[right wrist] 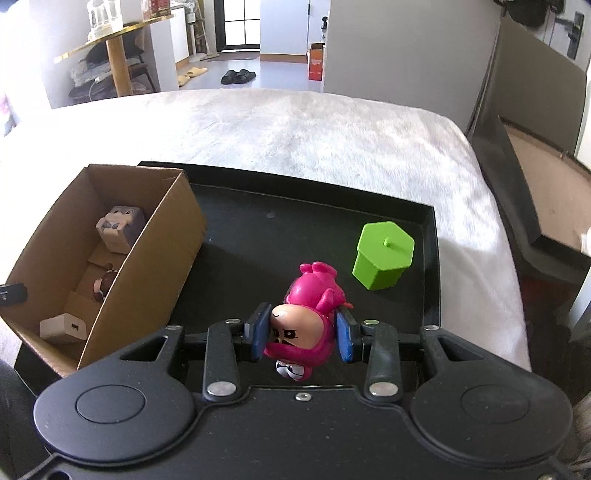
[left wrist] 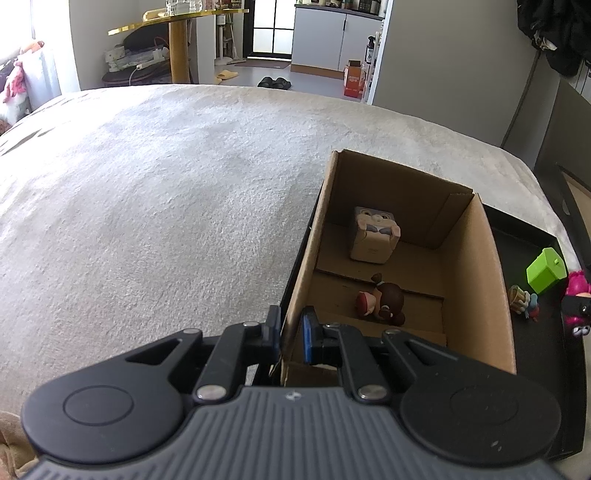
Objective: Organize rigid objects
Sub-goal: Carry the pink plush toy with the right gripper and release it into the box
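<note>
The right hand-held gripper (right wrist: pixel 303 334) sits nearest the lens, its blue pads closed on a pink figurine (right wrist: pixel 308 314) held sideways, a tan face with drawn eyes turned up toward the camera (a second, smaller face shows on its underside). The figurine hangs over the black tray (right wrist: pixel 430 266), near a green hexagonal block (right wrist: pixel 382 254) with a small peg on top. The left hand-held gripper (left wrist: pixel 291 334) is pinched shut on the near wall of the cardboard box (left wrist: pixel 480 280), one pad outside and one inside.

Inside the box lie a cube-shaped animal toy (left wrist: pixel 373 234) and a brown-haired doll (left wrist: pixel 382 302) on its side. Only the right wrist view shows a small white block (right wrist: pixel 62 328) in the box's near corner; only the left wrist view shows a little figure holding a basket (left wrist: pixel 523 300) on the tray beside the green block.

Tray and box rest on a bed with a pale fuzzy blanket (left wrist: pixel 166 192). Beyond it stand a gold-edged round table (left wrist: pixel 173 22), white cabinets (left wrist: pixel 332 40) and black slippers (right wrist: pixel 238 76) on the grey floor.
</note>
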A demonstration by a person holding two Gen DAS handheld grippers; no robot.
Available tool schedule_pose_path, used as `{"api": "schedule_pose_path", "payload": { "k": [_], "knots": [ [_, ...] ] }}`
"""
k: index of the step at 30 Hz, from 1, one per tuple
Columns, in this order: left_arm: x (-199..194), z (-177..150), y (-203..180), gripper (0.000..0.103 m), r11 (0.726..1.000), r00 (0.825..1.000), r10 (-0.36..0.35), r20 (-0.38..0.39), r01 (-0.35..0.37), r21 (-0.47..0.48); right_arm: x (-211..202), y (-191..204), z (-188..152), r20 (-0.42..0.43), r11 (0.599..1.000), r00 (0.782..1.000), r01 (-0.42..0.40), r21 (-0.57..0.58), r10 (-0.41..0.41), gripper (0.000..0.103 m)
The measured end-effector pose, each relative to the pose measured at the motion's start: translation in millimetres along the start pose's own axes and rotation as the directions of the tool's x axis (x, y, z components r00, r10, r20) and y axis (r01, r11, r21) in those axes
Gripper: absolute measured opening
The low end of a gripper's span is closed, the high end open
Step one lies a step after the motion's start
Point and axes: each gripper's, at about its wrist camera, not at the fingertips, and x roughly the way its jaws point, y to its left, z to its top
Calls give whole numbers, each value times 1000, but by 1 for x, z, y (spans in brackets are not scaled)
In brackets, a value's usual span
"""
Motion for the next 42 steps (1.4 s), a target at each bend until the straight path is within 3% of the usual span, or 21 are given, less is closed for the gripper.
{"api": "schedule_pose_path", "payload": {
  "k": [16, 42],
  "knots": [
    [1, 0, 1, 11, 1000, 1000, -4, 2, 4, -4, -20, 57, 31, 59, 992, 994, -83, -97, 89, 36],
    [0, 0, 8, 11, 999, 1000, -29, 0, 29, -25, -3, 117, 62, 87, 954, 979, -159, -253, 186, 36]
  ]
}}
